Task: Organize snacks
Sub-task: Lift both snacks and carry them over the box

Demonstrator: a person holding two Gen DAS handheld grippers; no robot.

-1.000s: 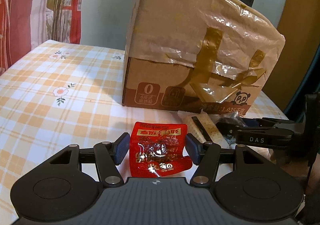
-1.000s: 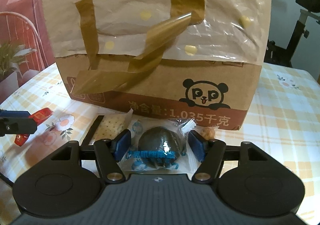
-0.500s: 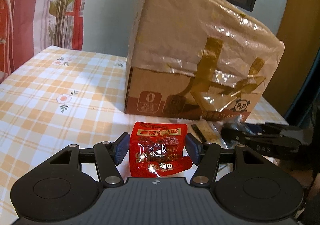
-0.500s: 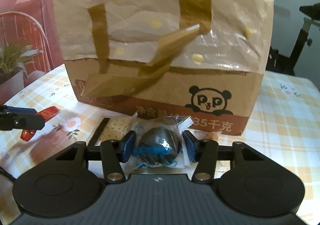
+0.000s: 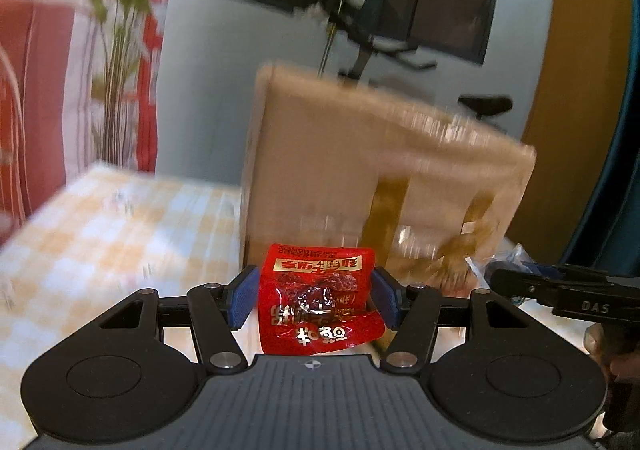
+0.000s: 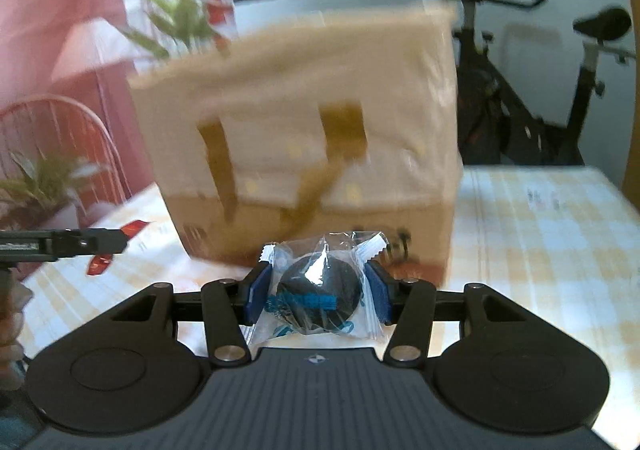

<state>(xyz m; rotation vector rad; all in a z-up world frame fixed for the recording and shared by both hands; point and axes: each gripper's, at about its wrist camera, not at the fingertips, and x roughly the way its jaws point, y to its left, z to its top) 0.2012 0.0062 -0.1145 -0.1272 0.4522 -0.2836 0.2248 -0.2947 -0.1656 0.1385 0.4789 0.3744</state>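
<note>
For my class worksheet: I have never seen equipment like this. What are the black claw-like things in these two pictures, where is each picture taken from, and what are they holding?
There is no robot here. A person holds one hand-held, two-finger gripper in each hand, and a small wide-angle camera sits on each, looking forward along its fingers. So each picture is a view from one gripper.

In the left view, the left gripper holds a red snack packet between its blue pads. In the right view, the right gripper is clamped on a clear wrapper with a dark round snack.

Ahead stands a taped cardboard box on a table with a checked cloth. The background is blurred.
</note>
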